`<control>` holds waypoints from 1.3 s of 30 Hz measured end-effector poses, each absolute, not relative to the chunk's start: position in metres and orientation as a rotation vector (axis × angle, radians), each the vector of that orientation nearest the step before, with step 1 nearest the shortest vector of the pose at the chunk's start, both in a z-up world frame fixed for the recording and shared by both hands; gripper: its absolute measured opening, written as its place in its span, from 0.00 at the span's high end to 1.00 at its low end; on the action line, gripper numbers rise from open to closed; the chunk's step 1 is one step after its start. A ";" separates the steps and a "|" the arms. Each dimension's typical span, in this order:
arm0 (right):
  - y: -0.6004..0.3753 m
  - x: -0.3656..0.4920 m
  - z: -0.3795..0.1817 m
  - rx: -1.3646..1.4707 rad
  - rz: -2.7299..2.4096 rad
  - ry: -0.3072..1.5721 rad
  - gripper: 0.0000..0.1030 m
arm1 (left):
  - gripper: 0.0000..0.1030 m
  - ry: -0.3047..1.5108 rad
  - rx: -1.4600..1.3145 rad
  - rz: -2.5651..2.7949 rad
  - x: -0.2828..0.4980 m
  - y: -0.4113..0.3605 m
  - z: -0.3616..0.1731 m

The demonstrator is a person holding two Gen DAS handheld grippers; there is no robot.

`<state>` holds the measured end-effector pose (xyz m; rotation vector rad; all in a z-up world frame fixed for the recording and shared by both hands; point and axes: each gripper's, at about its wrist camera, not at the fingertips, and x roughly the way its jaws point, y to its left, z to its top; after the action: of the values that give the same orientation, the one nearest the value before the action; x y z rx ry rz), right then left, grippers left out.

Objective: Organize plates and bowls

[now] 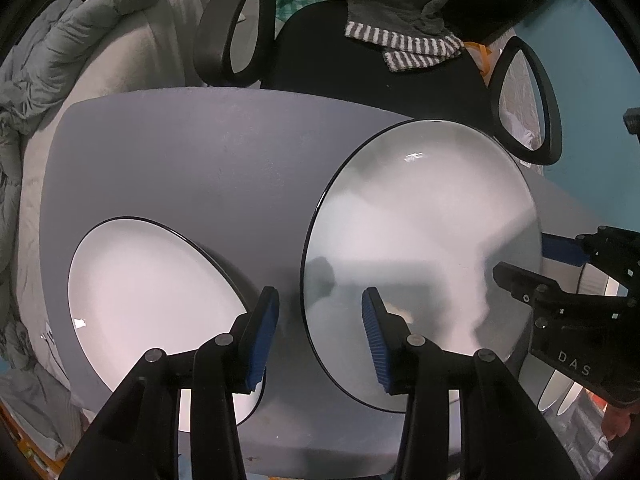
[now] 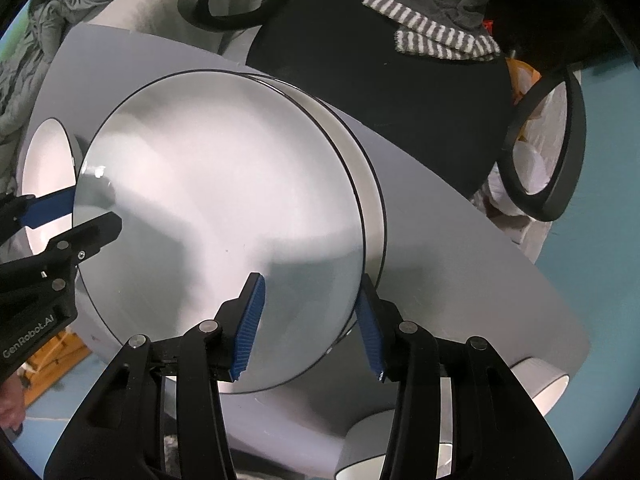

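A large white plate with a thin black rim [image 1: 420, 240] is tilted above the grey table [image 1: 200, 160]. My left gripper [image 1: 320, 336] is open, its fingers either side of that plate's near edge. A second white plate [image 1: 152, 300] lies flat on the table at the left. In the right wrist view the tilted plate [image 2: 220, 208] is over another plate [image 2: 370, 188] beneath it. My right gripper [image 2: 310, 320] is open, its fingers astride the plate's right edge. The flat plate [image 2: 46, 168] shows at the far left there.
White bowls [image 2: 540, 388] sit at the table's near right edge. A black office chair [image 1: 380, 68] with a striped grey cloth [image 1: 412, 48] stands behind the table. Grey bedding [image 1: 60, 72] lies to the left. The floor is blue.
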<state>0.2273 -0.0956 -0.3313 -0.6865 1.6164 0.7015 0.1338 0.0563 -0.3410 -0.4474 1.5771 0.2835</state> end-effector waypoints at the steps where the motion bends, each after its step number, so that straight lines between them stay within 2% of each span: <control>1: -0.096 0.227 -0.330 -0.692 0.698 1.612 0.58 | 0.58 1.577 -0.447 0.283 0.134 0.056 -0.340; 8: -0.098 0.225 -0.324 -0.754 0.663 1.553 0.53 | 0.58 1.558 -0.451 0.277 0.130 0.052 -0.333; 17: -0.109 0.217 -0.310 -0.778 0.638 1.494 0.53 | 0.57 1.515 -0.426 0.278 0.116 0.050 -0.310; 29: -0.114 0.200 -0.274 -0.760 0.642 1.424 0.53 | 0.44 1.463 -0.357 0.262 0.079 0.058 -0.279; 33: -0.113 0.191 -0.262 -0.721 0.667 1.429 0.52 | 0.43 1.449 -0.364 0.281 0.062 0.069 -0.272; 36: -0.110 0.183 -0.255 -0.661 0.703 1.454 0.47 | 0.43 1.439 -0.376 0.285 0.047 0.079 -0.269; 39: -0.102 0.173 -0.250 -0.629 0.730 1.453 0.46 | 0.43 1.439 -0.393 0.275 0.036 0.088 -0.268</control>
<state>0.1727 -0.1017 -0.2504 -0.6289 1.4533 0.7302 0.0356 0.0885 -0.2680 -0.3934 1.4389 0.2754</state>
